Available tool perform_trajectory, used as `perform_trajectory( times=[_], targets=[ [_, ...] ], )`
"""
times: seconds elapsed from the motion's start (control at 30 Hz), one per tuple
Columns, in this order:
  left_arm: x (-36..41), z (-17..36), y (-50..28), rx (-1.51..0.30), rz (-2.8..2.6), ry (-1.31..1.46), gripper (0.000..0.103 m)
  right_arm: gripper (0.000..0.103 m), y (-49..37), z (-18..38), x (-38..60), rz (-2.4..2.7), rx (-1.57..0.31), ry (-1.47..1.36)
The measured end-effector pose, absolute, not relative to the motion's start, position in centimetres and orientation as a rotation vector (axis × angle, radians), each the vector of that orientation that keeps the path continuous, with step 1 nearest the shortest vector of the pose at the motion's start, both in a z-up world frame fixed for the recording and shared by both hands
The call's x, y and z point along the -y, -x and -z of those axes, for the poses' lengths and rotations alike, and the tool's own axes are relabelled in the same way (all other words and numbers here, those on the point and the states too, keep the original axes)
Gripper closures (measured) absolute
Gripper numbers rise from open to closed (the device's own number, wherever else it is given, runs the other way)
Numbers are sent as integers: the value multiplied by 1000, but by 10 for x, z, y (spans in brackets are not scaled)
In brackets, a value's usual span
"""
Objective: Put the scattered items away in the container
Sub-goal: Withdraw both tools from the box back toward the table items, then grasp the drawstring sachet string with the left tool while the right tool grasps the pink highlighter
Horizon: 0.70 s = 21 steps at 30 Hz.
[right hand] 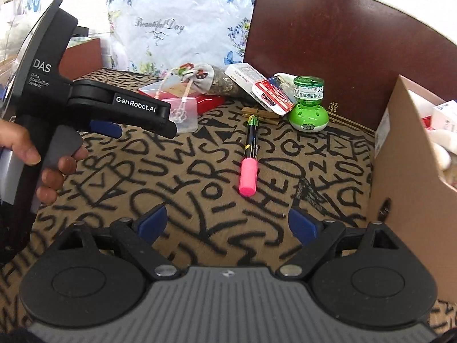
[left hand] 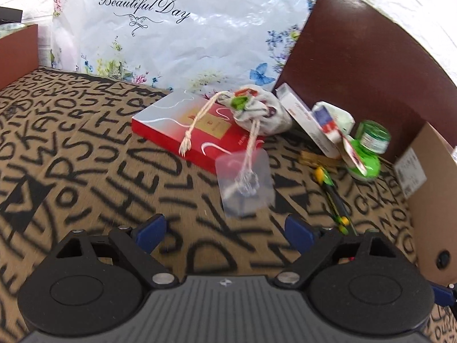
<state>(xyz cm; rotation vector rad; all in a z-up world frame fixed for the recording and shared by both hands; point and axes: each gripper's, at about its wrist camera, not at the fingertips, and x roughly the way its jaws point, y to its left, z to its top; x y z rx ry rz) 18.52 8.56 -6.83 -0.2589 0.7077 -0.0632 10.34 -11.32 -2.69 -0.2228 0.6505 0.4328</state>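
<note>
— Tan cloth printed with black letters covers the surface (right hand: 200, 177); behind it stand a dark brown panel (right hand: 328, 37) and a floral plastic bag (left hand: 182, 28) reading "Beautiful Day".

— And the container?

— A cardboard box (right hand: 405, 154) sits at the right edge of the surface, with pale items inside that I can't make out.

— Which way does the marker lie?

— The marker (right hand: 250, 154) lies flat in the open middle. Its long axis runs almost straight away from the right wrist camera, pink cap toward the camera, black barrel toward the clutter at the back. A wooden clothespin (right hand: 261, 113) lies just past its far tip.

— What else is scattered?

— A clear plastic square (left hand: 244, 183) lies in front of a red flat box (left hand: 197, 128), on which a drawstring pouch (left hand: 257, 111) rests. To the right are white cartons (right hand: 245, 75) and a green bottle on a green dome base (right hand: 308, 105).

— The claws?

— The left claw (left hand: 225, 230) is spread wide and holds nothing, aimed at the clear square. The right claw (right hand: 228, 224) is also wide apart and empty, hovering short of the marker's pink cap.
</note>
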Motion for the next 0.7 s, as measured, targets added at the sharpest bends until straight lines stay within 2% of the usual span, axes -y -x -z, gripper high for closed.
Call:
perform_trajectory(
  times=[0.07,0.13,0.2,0.33,0.37,0.4,0.43,0.47,0.5,0.53,0.57,0.6,0.7],
  targets=[
    [-87,69,-195,-688,61,254,13,14,-116,31,111,-425,-649,214],
    [-87,69,-205,-678,58,248,18,16,-129,36,109,-421,-648,206],
    [-87,68,-214,-675,57,241,33,21,-143,41,107,-417,-649,195],
    [-84,70,-223,-668,91,228,47,25,-168,48,101,-406,-644,177],
    [-82,70,-224,-668,102,222,56,29,-174,50,100,-404,-645,175],
    [-79,70,-224,-668,118,215,71,32,-179,52,99,-401,-649,171],
    [-77,71,-223,-673,139,211,75,33,-184,54,99,-395,-652,165],
    [-75,71,-222,-676,148,208,77,40,-186,56,98,-390,-643,159],
    [-73,69,-219,-672,151,204,77,53,-186,56,98,-383,-632,163],
    [-71,68,-216,-673,158,206,78,61,-184,56,97,-381,-625,171],
    [-72,66,-211,-677,169,218,79,80,-182,55,98,-387,-624,173],
    [-72,64,-205,-677,181,231,79,86,-180,54,99,-390,-628,174],
    [-71,55,-178,-649,208,224,80,87,-167,49,105,-410,-645,159]
  ],
)
